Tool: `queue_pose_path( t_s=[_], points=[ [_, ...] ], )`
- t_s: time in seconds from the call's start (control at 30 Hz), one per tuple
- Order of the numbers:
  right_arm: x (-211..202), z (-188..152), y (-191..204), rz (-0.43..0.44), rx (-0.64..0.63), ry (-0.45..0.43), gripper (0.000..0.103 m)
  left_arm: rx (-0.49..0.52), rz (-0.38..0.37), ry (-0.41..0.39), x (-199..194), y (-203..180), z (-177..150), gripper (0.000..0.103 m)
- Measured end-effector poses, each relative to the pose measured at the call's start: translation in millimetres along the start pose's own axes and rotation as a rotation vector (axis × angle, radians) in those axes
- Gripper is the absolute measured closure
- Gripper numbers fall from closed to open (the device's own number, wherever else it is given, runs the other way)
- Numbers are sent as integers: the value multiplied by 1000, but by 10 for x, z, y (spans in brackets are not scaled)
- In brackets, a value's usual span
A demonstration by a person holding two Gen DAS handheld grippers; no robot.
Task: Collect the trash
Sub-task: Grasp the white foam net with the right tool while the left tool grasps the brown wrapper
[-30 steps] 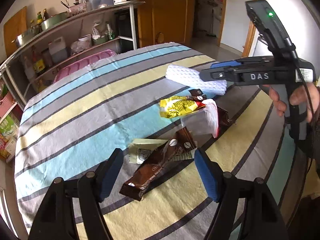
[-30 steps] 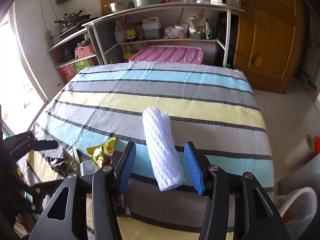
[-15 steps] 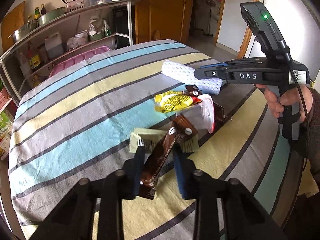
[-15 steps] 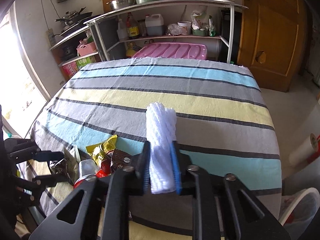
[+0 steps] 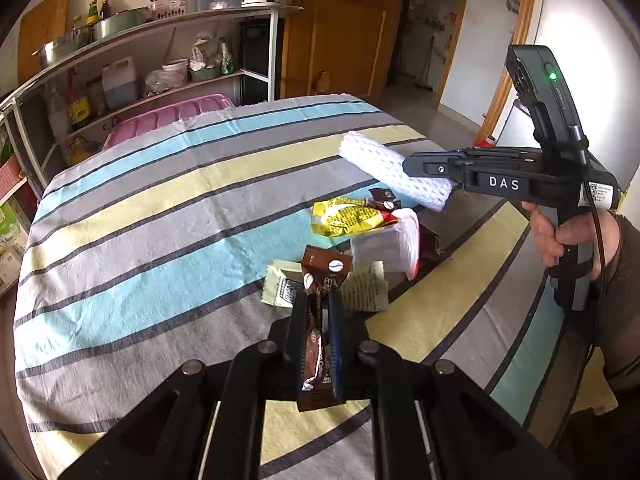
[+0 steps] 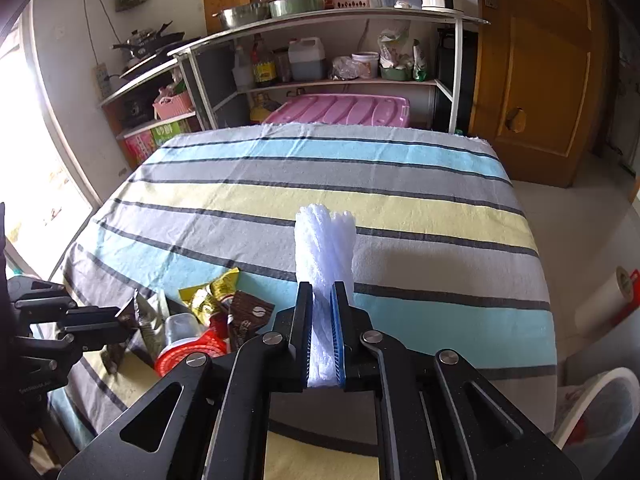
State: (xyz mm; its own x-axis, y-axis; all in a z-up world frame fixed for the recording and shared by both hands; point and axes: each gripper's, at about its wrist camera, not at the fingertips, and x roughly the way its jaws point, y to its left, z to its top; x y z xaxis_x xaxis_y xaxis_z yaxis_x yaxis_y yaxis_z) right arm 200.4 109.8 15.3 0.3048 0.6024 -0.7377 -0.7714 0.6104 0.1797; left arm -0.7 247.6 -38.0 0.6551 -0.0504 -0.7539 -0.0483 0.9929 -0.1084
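Note:
My left gripper [image 5: 318, 308] is shut on a brown coffee wrapper [image 5: 326, 268], whose far end sticks up past the pads over the striped tablecloth [image 5: 160, 240]. My right gripper [image 6: 322, 292] is shut on the near end of a rolled white cloth [image 6: 326, 240]. In the left wrist view the same cloth [image 5: 380, 160] lies beside the right gripper [image 5: 420, 168], which a hand holds. Between the two grippers lies a trash pile: a yellow wrapper [image 5: 348, 220], a clear cup with a red lid [image 5: 384, 244] and a pale green sachet [image 5: 280, 288].
A white bin [image 6: 600, 408] stands on the floor past the table's right edge, with a paper roll [image 6: 600, 296] behind it. A pink tub [image 6: 340, 110] and loaded shelves [image 6: 320, 80] stand beyond the far edge. A wooden door [image 6: 532, 80] is at the back right.
Both grippers have gone from open to shut, the left one on the brown wrapper and the right one on the white cloth roll. Neither hand has shifted much.

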Motion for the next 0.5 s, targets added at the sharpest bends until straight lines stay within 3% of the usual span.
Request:
queue_pose_path(
  t_s=[0.2, 0.37, 0.5],
  points=[
    [-87, -25, -16, -5, 22, -20, 94, -45, 32, 47, 114, 48, -44, 92],
    [-140, -46, -1, -3, 18, -29, 94, -56, 62, 71, 176, 53, -75, 69],
    [-161, -59, -3, -2, 22, -36, 94, -43, 73, 71, 179, 26, -80, 69]
  ],
)
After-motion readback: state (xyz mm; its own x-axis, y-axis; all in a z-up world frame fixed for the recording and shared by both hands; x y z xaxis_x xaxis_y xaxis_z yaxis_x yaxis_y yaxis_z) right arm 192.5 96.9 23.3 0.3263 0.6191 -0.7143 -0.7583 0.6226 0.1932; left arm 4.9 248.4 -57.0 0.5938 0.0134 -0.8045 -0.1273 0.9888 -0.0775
